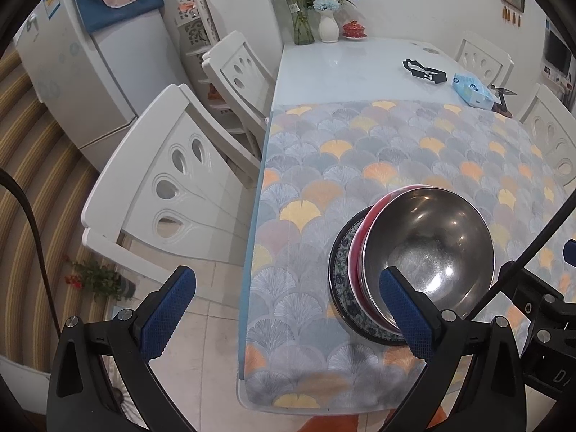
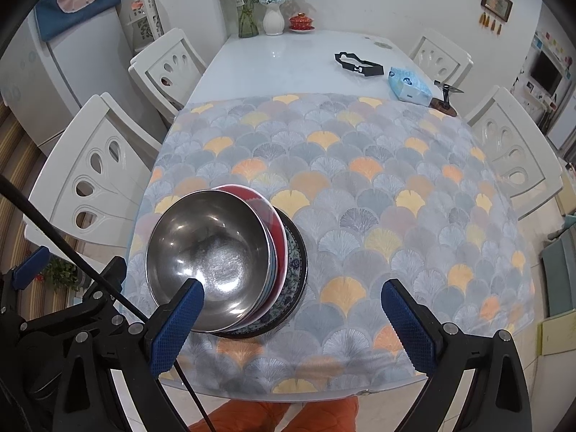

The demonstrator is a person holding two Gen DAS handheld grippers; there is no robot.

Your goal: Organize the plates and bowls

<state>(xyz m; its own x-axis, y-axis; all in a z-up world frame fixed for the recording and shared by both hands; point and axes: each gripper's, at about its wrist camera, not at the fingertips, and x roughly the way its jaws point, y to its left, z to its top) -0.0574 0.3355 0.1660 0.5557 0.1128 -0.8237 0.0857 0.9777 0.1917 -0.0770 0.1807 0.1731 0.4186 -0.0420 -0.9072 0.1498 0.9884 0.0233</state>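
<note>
Steel bowl [image 2: 208, 259] sat atop stacked dishes on the worktop [image 2: 360, 187], between the tools. Left tool [image 1: 288, 309] and right tool [image 2: 293, 318] were both spread, holding nothing.

walls white | 4 white chairs [image 2: 97, 165] | fridge [image 1: 72, 82] (left) | floor tiled

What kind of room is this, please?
Most likely a home dining area beside a kitchen: a dining table with white chairs around it, a fridge in the corner, and flower vases at the far end.
</note>
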